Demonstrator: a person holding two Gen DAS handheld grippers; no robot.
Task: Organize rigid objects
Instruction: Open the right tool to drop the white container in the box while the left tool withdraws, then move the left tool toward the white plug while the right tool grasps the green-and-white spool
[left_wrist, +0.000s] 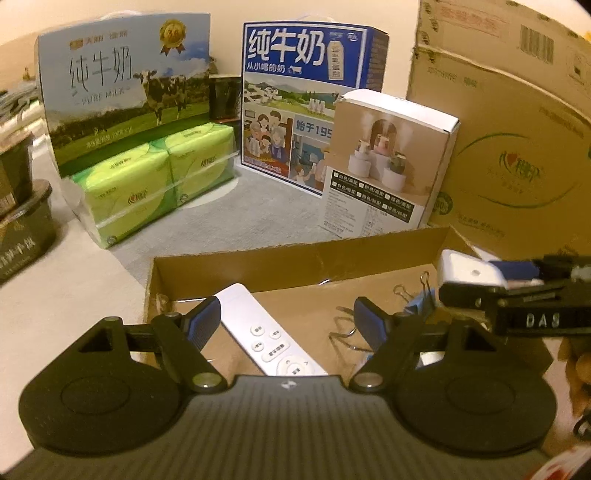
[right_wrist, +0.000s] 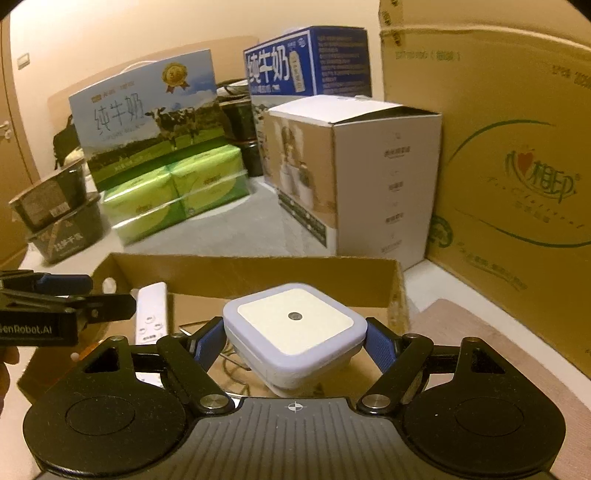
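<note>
A shallow open cardboard box (left_wrist: 236, 267) (right_wrist: 258, 271) holds a white remote control (left_wrist: 258, 332) (right_wrist: 151, 314) and several metal binder clips (left_wrist: 410, 299). My left gripper (left_wrist: 286, 325) is open and empty, its fingers spread above the remote inside the box. My right gripper (right_wrist: 293, 345) is shut on a square white night light (right_wrist: 295, 325) and holds it over the box's right part. The night light (left_wrist: 469, 271) and the right gripper (left_wrist: 517, 295) also show at the right of the left wrist view.
Behind the box stand two milk cartons (left_wrist: 125, 96) (left_wrist: 299, 99), a green tissue pack (left_wrist: 147, 177), a white humidifier box (left_wrist: 388, 162) and a large cardboard carton (left_wrist: 517, 129). Dark bowls (right_wrist: 55, 218) are stacked at the left.
</note>
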